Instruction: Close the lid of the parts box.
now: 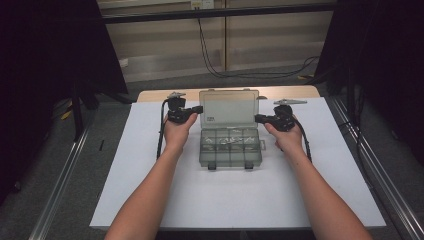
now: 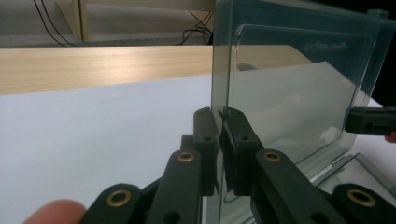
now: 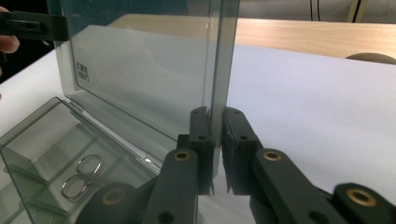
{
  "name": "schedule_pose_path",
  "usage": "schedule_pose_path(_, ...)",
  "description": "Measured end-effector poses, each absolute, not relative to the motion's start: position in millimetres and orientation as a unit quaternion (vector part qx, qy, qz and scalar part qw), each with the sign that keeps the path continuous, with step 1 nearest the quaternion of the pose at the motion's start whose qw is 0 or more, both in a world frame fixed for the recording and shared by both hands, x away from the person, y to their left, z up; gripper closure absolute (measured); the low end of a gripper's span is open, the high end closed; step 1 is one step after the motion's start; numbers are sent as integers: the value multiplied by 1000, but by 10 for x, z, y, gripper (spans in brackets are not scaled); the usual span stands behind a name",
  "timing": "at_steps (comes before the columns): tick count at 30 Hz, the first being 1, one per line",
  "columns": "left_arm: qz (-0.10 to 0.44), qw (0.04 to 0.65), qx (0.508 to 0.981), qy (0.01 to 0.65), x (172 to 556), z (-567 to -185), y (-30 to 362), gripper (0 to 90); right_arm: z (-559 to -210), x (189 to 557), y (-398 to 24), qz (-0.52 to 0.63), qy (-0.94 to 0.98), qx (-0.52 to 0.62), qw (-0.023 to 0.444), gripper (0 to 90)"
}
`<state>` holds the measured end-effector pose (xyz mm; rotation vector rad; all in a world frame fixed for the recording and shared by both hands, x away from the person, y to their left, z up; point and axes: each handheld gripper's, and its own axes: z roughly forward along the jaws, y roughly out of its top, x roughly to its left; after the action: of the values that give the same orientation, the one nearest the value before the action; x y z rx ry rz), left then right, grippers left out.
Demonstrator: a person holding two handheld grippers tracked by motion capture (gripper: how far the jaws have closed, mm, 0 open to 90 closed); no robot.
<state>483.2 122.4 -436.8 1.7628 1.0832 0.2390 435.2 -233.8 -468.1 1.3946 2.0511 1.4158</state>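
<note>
A smoky clear compartment box (image 1: 231, 156) sits mid-table with its lid (image 1: 229, 109) standing upright. My left gripper (image 1: 200, 109) is shut on the lid's left edge, and in the left gripper view its pads (image 2: 223, 114) pinch the lid (image 2: 289, 93). My right gripper (image 1: 257, 118) is shut on the lid's right edge. In the right gripper view its jaws (image 3: 215, 112) clamp the lid (image 3: 140, 65) from both sides. Each gripper view also shows the other gripper's tip at the lid's far edge, the right gripper (image 2: 371, 120) and the left gripper (image 3: 32, 25). Small metal rings (image 3: 81, 179) lie in a compartment.
The box rests on a white sheet (image 1: 150, 200) over a wooden table (image 1: 155, 95). Several small metal parts (image 1: 227, 140) lie in the back compartments. Black cables (image 1: 210, 60) run on the floor behind, and metal rails (image 1: 60, 185) flank the table.
</note>
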Motion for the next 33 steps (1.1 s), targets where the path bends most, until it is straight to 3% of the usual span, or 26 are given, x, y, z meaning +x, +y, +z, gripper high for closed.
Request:
schedule_pose_path(6, 105, 506, 733, 442, 4798, -4363, 1243, 853, -4490, 4421, -2277, 461, 729, 478, 164, 790)
schedule_pose_path(16, 111, 517, 732, 430, 4768, -4378, 1265, 855, -4130, 4592, -2289, 475, 705, 501, 162, 760)
schedule_pose_path(21, 112, 516, 733, 430, 4757, -4379, 1274, 855, -4127, 4615, -2244, 468, 705, 507, 162, 786)
schedule_pose_path(23, 111, 515, 733, 430, 4755, -4386, 1287, 855, -4131, 4602, -2229, 458, 706, 512, 172, 845)
schedule_pose_path(28, 109, 516, 729, 436, 4756, -4395, 1289, 848, -4112, 4556, -2193, 450, 709, 509, 188, 858)
schedule_pose_path(33, 67, 532, 717, 446, 4763, -4364, 1364, 731, -4136, 4484, -2213, 469, 700, 502, 196, 861)
